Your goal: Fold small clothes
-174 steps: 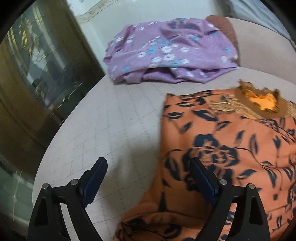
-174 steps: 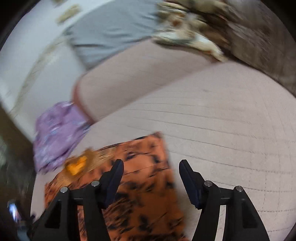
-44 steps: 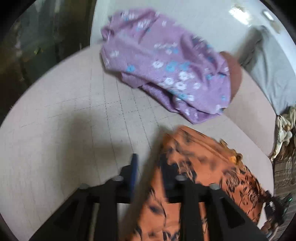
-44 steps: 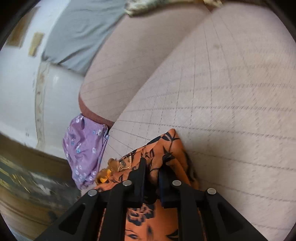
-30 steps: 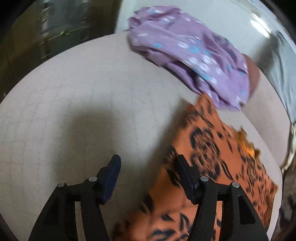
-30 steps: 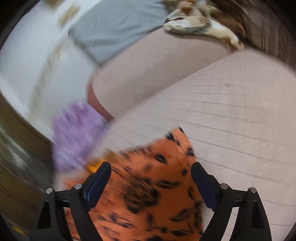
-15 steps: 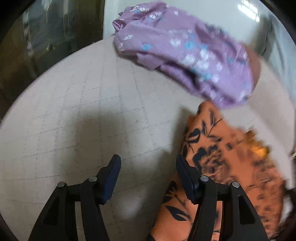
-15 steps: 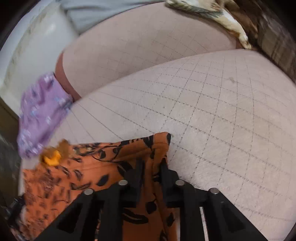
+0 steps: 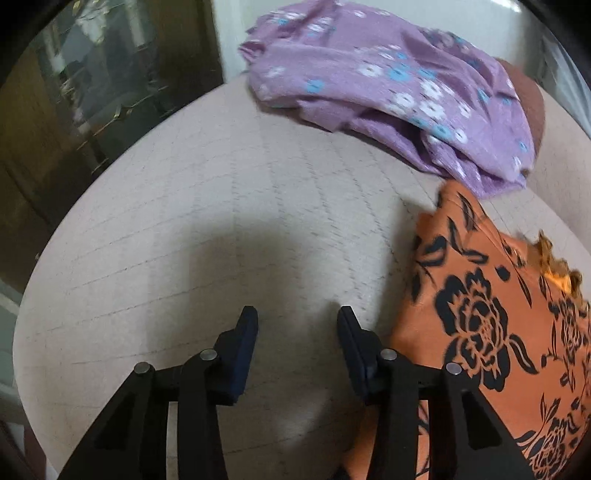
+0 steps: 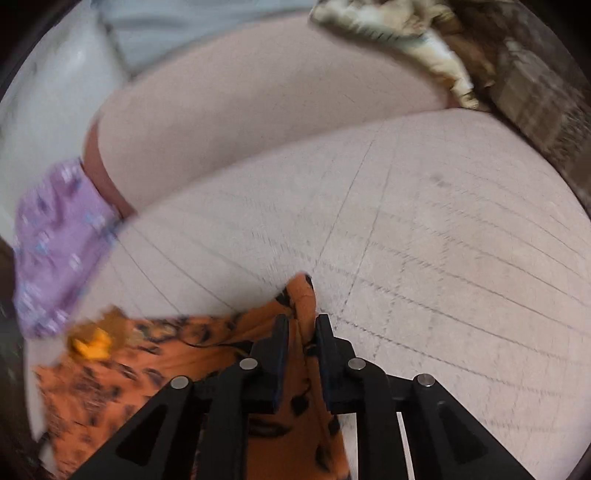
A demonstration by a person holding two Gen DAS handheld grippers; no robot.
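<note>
Two garments on the quilted beige cushion: purple floral one at the far edge, orange floral top near right. Dark glass cabinet far left. Left gripper gapes empty over bare cushion beside the top. Right gripper pinches the top's corner fold.

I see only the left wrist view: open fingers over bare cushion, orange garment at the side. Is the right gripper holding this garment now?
Observer: Yes. The right gripper is shut on a corner of the orange garment.
Operator: Is that corner flat on the cushion?
Observer: No, the fabric stands up in a pinched ridge between the jaws and pokes out past them.
Operator: What lies beyond the right gripper?
Observer: Bare quilted cushion, and farther away a crumpled beige cloth that your view does not show.
</note>
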